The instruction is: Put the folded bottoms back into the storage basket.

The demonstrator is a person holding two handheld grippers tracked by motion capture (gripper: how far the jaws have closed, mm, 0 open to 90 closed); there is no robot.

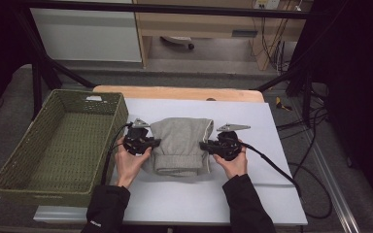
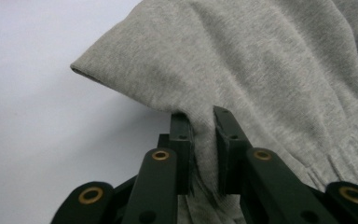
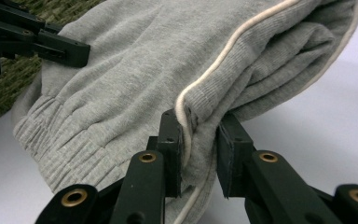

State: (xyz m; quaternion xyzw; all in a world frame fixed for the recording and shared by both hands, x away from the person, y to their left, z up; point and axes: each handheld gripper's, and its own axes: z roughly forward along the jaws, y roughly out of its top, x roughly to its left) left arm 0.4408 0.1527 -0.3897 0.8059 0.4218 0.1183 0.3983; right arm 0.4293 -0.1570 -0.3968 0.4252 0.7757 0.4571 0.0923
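I hold a folded grey garment (image 1: 182, 144) from both sides, near the middle of the desk (image 1: 272, 126). My left gripper (image 1: 150, 143) has its jaws clenched on a pinch of the grey fabric at the garment's left side, and my right gripper (image 1: 205, 146) has its jaws clenched on the right side, beside a white piping seam (image 3: 223, 51). A green woven basket (image 1: 19, 160) stands at the left edge of the desk, just beside my left hand (image 1: 128, 162).

green woven basket (image 1: 58, 145), white table sheet (image 1: 252, 121)
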